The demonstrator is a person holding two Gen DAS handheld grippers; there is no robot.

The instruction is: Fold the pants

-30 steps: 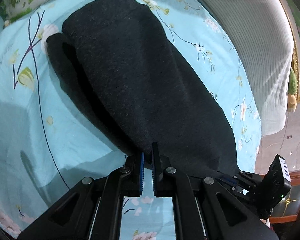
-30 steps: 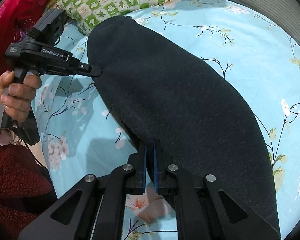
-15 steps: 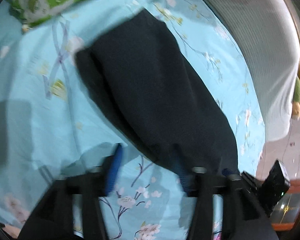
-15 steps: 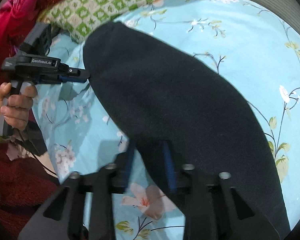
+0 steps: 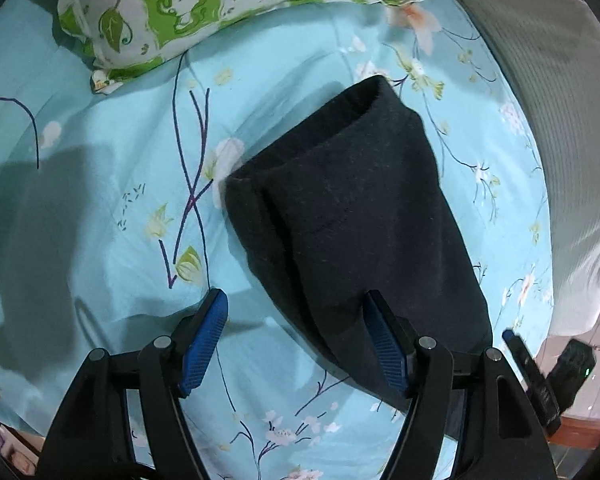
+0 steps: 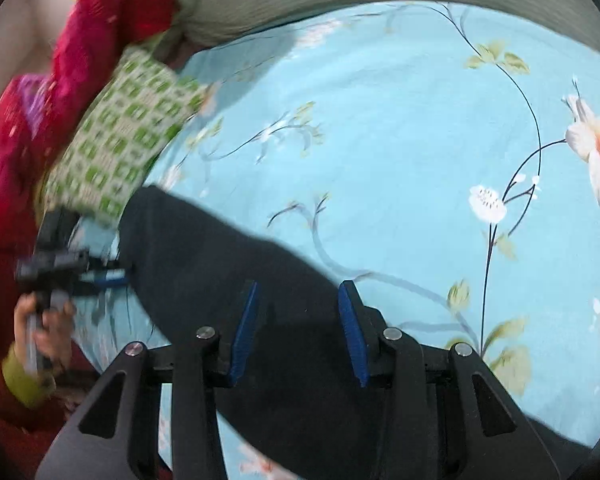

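Pants (image 5: 352, 232): lying folded lengthwise near bed (image 5: 100, 200) edge. Left claw (image 5: 296, 336), right claw (image 6: 298, 332): both gaping, holding nothing. Advice: regripping probably at hem end, pinching both layers, folding evenly.

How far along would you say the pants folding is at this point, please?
Done: the dark pants lie doubled in layers on the floral bedsheet. In hand: nothing; the left gripper and right gripper are both open over the near edge. Left: probably another fold to shorten the long bundle.

Both tongs (image 5: 296, 332) (image 6: 298, 330) now off pants (image 5: 352, 216)
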